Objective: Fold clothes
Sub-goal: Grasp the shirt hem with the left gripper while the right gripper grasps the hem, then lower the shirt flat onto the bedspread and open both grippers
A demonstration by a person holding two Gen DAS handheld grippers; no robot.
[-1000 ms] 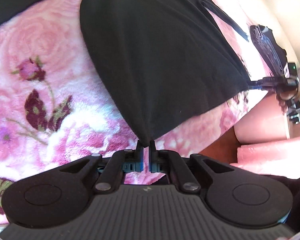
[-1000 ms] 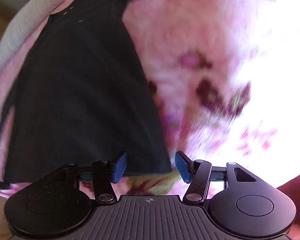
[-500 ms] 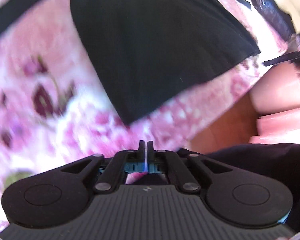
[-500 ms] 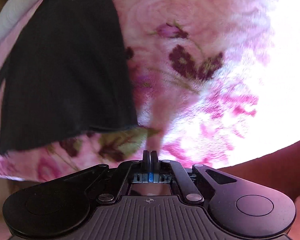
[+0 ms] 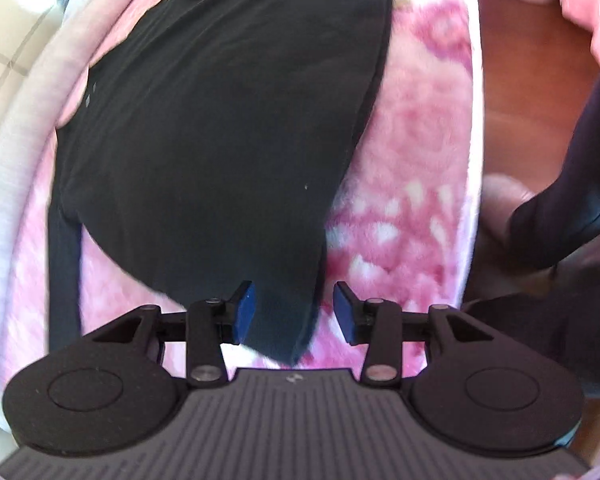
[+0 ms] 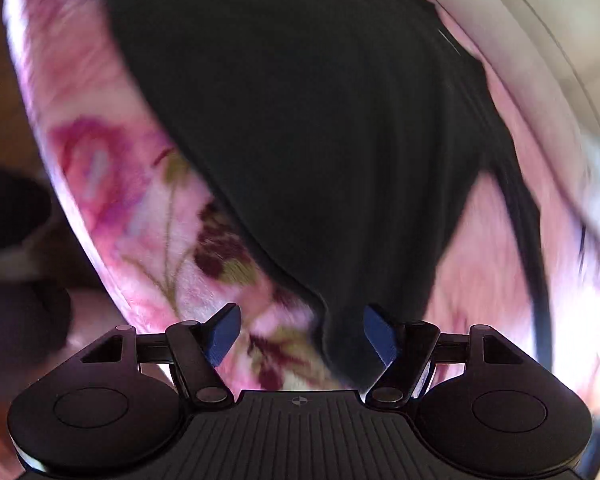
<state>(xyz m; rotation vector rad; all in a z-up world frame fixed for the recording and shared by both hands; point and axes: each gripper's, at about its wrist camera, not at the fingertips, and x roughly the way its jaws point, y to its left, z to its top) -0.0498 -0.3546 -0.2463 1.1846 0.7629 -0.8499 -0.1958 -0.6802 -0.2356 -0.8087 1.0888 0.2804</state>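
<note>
A black garment (image 5: 220,128) lies spread flat on a pink floral blanket (image 5: 412,168) and covers much of it in both wrist views. In the left wrist view one corner of the cloth tapers toward the camera, and its tip lies in the gap of the left claw (image 5: 294,314), nearer the left blue pad (image 5: 244,312) than the right one. The jaws stand wide apart and grip nothing; the pads look clear of the fabric, though the blur makes actual contact hard to judge. A narrow black strip (image 5: 62,264) of the same garment runs down the blanket's left side, close to its pale ribbed edge (image 5: 4,184).

In the right wrist view another corner of the garment (image 6: 320,120) hangs down into the gap of the right claw (image 6: 300,336), lying against or just in front of the right blue pad (image 6: 380,336). This claw is also spread wide, with nothing clamped. The blanket's printed roses and green leaves (image 6: 220,256) show between the cloth and the left pad.

Beyond the blanket's edge, brown wood (image 5: 532,92) shows at the right of the left wrist view, partly covered by a dark sleeve (image 5: 572,200).
</note>
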